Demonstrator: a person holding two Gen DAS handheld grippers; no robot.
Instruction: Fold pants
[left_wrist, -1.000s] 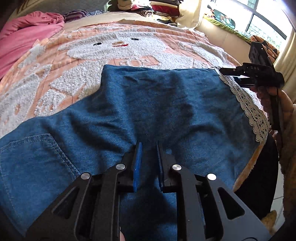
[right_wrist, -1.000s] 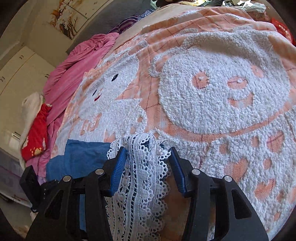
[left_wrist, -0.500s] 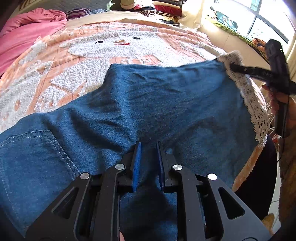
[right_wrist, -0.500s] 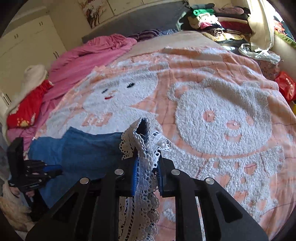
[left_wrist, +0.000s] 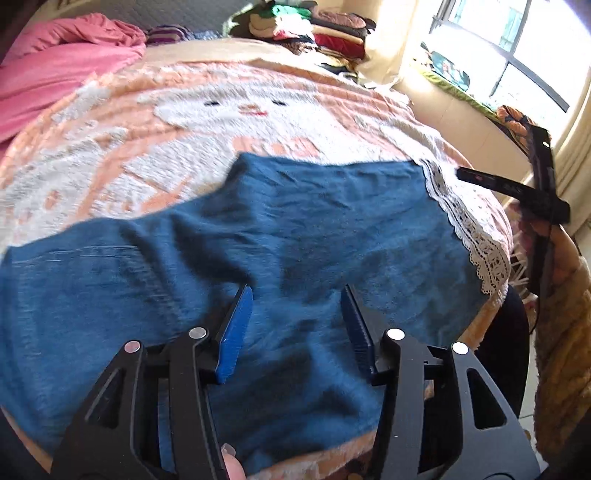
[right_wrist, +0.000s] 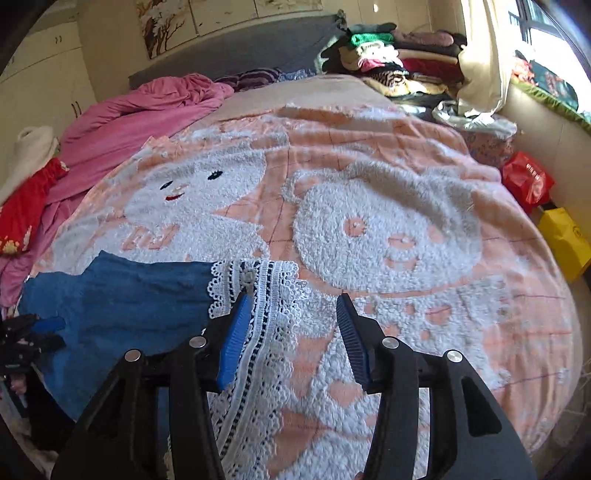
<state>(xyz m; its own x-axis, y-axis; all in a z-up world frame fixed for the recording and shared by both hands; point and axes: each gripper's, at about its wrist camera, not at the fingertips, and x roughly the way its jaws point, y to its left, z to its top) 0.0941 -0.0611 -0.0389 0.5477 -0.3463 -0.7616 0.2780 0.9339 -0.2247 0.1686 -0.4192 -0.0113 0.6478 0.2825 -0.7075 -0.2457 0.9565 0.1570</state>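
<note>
The blue denim pants (left_wrist: 295, 236) lie spread flat on the peach bear blanket (left_wrist: 184, 122), with a white lace hem (left_wrist: 469, 229) at the right end. My left gripper (left_wrist: 295, 325) is open and empty just above the denim near the bed's front edge. My right gripper (right_wrist: 291, 332) is open and empty over the lace hem (right_wrist: 258, 302); the denim (right_wrist: 122, 295) shows to its left. The right gripper also shows at the right of the left wrist view (left_wrist: 517, 192), beside the hem's far corner.
A pink quilt (right_wrist: 147, 107) lies at the back left of the bed. Stacked clothes (right_wrist: 391, 59) sit at the head end. A red bag (right_wrist: 528, 181) and a yellow bag (right_wrist: 565, 240) stand by the right wall under the window.
Both grippers were shut on the pants, the right holding the lace hem up; both have opened and let go. The pants now lie flat, and both grippers have lifted slightly.
</note>
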